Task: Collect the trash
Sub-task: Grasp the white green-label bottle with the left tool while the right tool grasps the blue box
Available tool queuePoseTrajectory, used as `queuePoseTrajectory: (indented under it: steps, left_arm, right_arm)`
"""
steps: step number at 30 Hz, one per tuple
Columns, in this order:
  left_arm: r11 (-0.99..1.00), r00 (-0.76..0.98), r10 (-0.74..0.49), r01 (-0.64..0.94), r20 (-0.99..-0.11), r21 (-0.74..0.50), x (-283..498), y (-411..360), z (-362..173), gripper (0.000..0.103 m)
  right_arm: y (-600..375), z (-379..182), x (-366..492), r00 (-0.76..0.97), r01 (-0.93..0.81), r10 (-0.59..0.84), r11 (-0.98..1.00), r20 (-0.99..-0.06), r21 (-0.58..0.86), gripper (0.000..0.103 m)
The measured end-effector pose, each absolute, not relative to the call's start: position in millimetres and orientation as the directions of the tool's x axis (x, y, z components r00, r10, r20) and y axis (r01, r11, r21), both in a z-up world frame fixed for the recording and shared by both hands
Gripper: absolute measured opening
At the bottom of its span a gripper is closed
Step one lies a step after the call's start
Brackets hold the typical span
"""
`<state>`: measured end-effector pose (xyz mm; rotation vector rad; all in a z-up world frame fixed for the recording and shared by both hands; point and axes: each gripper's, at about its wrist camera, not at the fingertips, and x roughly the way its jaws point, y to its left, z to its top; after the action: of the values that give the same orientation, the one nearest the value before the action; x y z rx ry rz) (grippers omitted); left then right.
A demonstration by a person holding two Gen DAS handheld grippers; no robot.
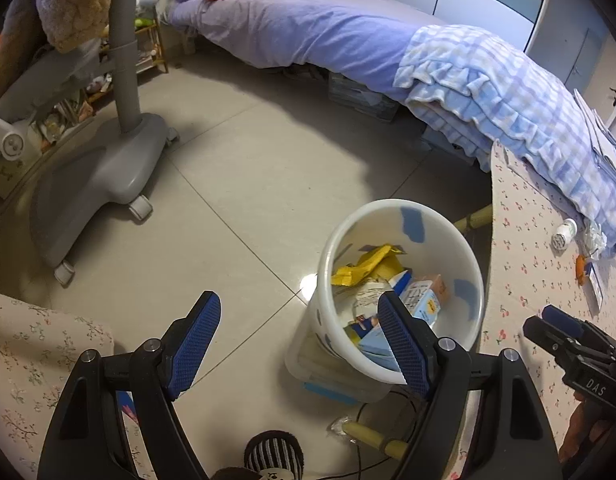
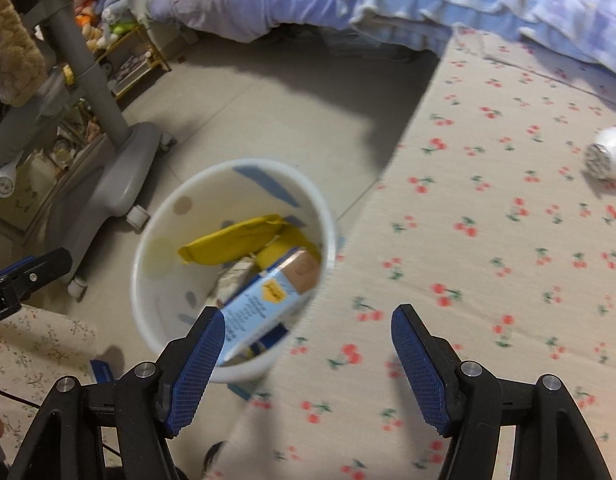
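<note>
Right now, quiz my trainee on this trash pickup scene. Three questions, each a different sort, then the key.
1. True or false: the bin already holds a yellow wrapper and a blue carton.
2. The white bottle lies on: A the floor, B the cherry-print cloth, C the bed.
3. Fill in: both the left gripper and the right gripper are ____.

Key: 1 true; 2 B; 3 open.

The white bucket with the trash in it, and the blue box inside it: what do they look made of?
The white bucket looks like smooth moulded plastic: thin even rim, faint sheen, blue patches showing on the wall. The blue box inside looks like printed cardboard, with flat faces, sharp folded edges and small print. The yellow wrapper beside it seems thin plastic film or coated paper; its crumpled folds leave that open.
</note>
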<state>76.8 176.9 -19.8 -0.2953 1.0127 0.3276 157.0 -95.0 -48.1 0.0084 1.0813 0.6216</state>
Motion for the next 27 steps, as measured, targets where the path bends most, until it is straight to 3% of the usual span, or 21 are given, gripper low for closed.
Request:
queuePoseTrajectory:
  steps: [10,19,27]
  left_arm:
    - [0.936,0.490,0.085,-0.337,-0.868,-0.099,97.2,143.7,-18.3,0.083]
    - [0.968,0.489,0.048,-0.237,-0.871,-0.080,140.7,83.3,-13.9,0.083]
    - [0.999,0.503,0.011,-0.038,-0.864,-0.009,211.3,-5.5,-11.4,0.083]
  right_arm:
    - [-175.3,-43.1,175.7,0.398,-0.366,0.375,0.902,-0.837,0.230,0.075]
    - [-251.2,-46.5,204.4,0.523,-0.327,0.170,0.945,-0.835,-0.012,0.076]
    - [-327.4,-52.4,232.2,0.515,-0.269,0.117,0.963,-0.849,-0.031,0.076]
